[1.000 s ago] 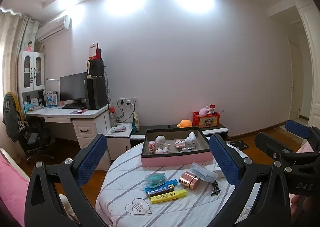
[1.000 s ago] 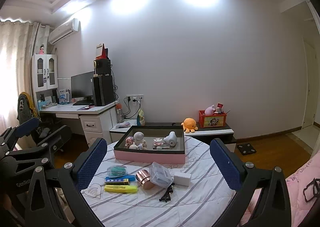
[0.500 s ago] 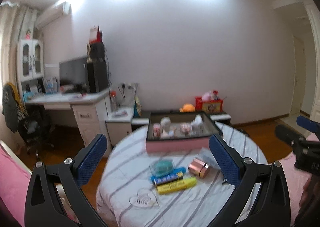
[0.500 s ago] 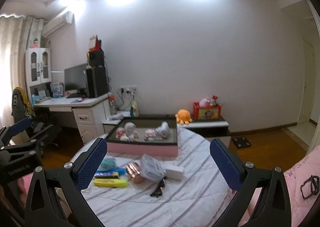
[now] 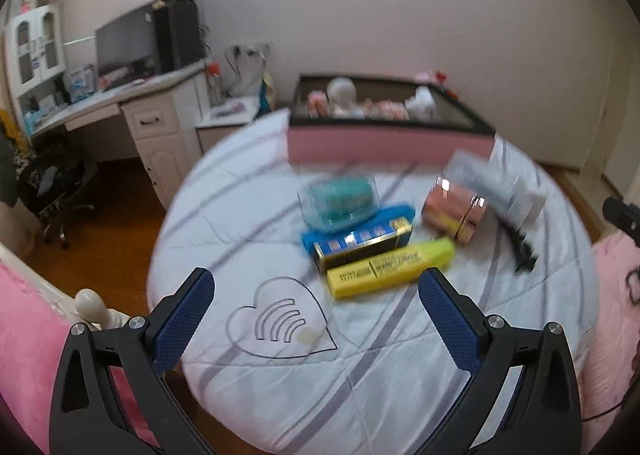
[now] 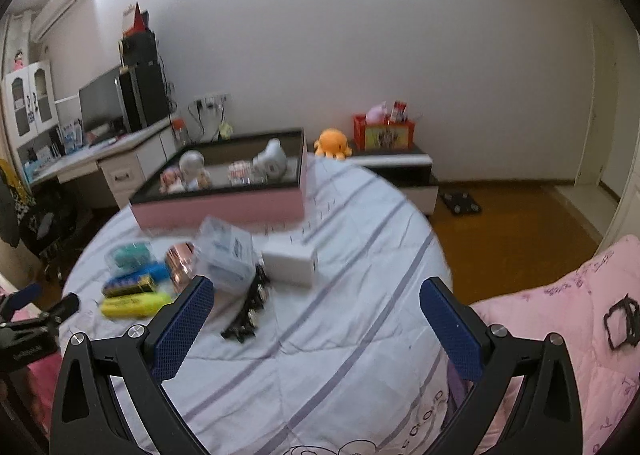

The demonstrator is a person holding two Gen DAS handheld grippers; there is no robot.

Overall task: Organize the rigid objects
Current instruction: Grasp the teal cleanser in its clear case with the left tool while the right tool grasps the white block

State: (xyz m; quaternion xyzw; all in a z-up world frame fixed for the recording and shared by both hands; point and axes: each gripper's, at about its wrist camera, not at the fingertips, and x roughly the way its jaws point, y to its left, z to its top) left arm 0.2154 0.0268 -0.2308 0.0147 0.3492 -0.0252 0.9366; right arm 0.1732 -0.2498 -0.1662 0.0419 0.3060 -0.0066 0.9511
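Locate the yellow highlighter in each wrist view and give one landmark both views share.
Left wrist: yellow highlighter lies just right of centre, ahead of the open left gripper.
Right wrist: yellow highlighter lies at the lower left, near the table's edge.
Shared landmark: the pink box at the table's far side.

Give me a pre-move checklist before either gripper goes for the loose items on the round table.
1. Left gripper open and empty: ok.
2. Right gripper open and empty: ok.
3. Yellow rectangular box unobstructed from above: ok, though it touches the dark blue-and-gold box beside it.
4. Clear plastic case with teal contents lying free: not ok, it rests partly on the flat blue item.
5. Pink-sided tray has spare floor: ok, a bare patch shows among the small figurines.
6. Image sharpness for precise aiming: not ok, both views are motion-blurred.
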